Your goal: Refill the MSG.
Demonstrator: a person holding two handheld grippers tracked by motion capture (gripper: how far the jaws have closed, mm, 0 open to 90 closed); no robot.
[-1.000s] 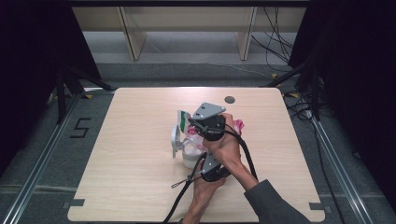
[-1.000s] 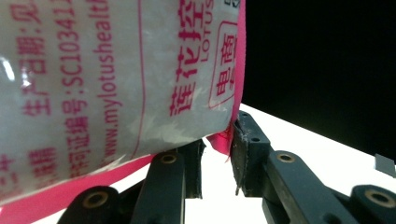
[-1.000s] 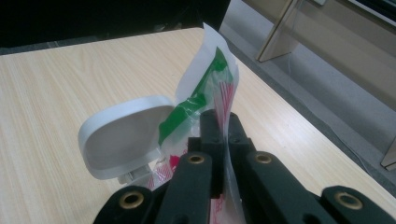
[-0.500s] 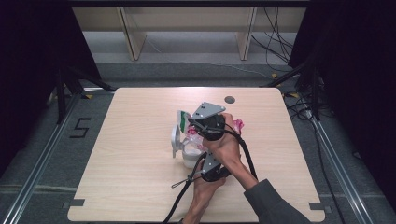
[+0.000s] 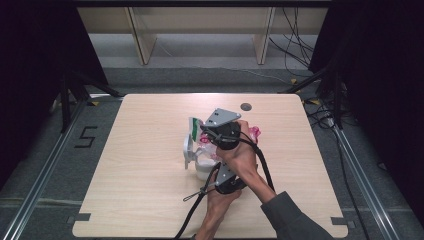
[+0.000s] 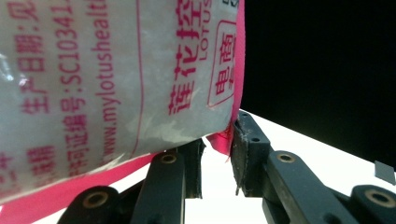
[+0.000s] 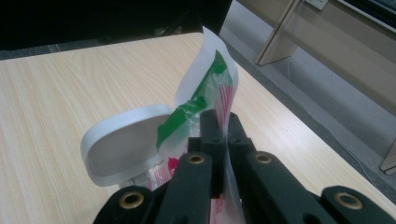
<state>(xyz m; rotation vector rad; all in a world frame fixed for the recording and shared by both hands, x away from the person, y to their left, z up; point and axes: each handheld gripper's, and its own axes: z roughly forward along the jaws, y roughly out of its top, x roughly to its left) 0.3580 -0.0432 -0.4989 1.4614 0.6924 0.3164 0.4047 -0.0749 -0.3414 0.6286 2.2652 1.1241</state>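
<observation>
A clear plastic bag [image 5: 252, 133] with pink print and a green top strip hangs over a white tub [image 5: 202, 169] whose lid [image 5: 187, 150] stands open. My right gripper [image 5: 203, 132] is shut on the bag's upper edge. In the right gripper view the film [image 7: 205, 88] rises from between the shut jaws [image 7: 223, 126], just past the lid [image 7: 122, 140]. My left gripper [image 5: 226, 175] sits nearer the person, partly under the right hand. In the left gripper view the bag [image 6: 116, 79] lies above the jaws, its pink bottom corner pinched between them [image 6: 218, 148].
The tub stands near the middle of a light wooden table [image 5: 140, 200]. A dark round grommet [image 5: 245, 106] sits near the far edge. Black cables [image 5: 192, 215] trail toward the front edge. Shelf legs [image 5: 142, 40] stand on the floor beyond.
</observation>
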